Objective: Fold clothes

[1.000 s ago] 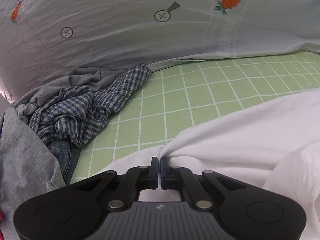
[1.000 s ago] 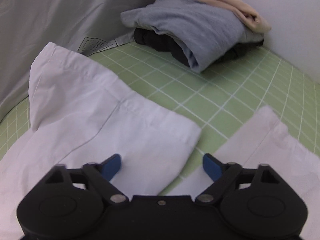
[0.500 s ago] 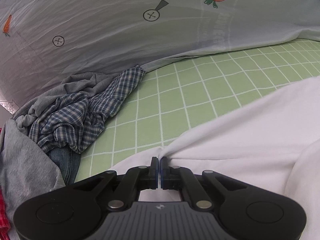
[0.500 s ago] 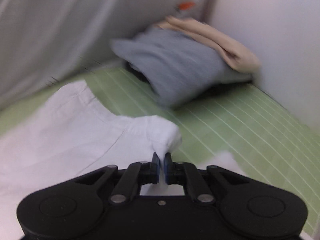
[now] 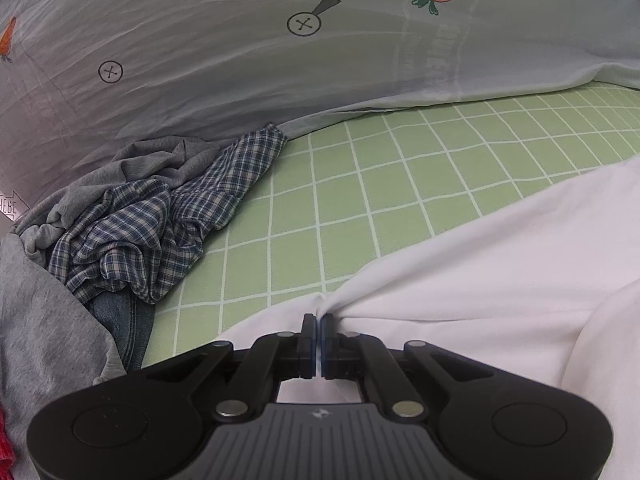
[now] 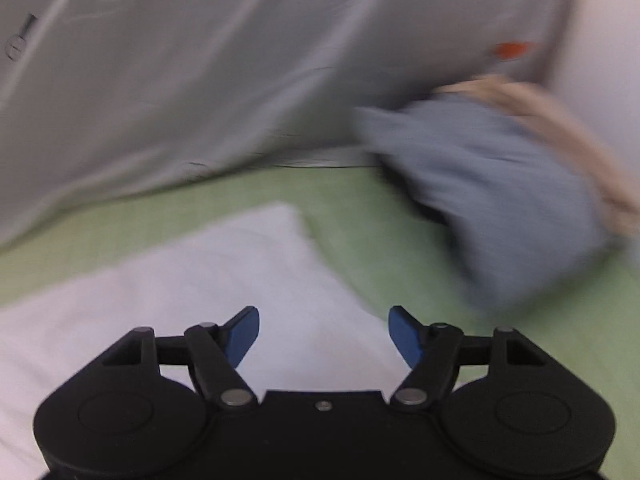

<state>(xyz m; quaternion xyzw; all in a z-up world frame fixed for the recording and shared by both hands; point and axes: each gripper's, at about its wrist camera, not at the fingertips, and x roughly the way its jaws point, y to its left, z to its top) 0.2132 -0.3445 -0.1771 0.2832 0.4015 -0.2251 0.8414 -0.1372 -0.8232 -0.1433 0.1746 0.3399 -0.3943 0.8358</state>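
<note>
A white garment lies spread on the green checked sheet. My left gripper is shut on a pinched fold at the garment's edge, and the cloth pulls away from it to the right. In the blurred right wrist view the same white garment lies below my right gripper. Its jaws are opening, and its blue pads stand wide apart with nothing gripped between them.
A heap of unfolded clothes, a plaid shirt over grey cloth and jeans, lies at the left. A stack of folded clothes, grey under beige, sits at the right by the wall. A pale carrot-print sheet hangs behind the bed.
My right gripper shut on the white garment's folded corner, carried it over, then opened and let it go. The left gripper kept its grip and stayed in place.
</note>
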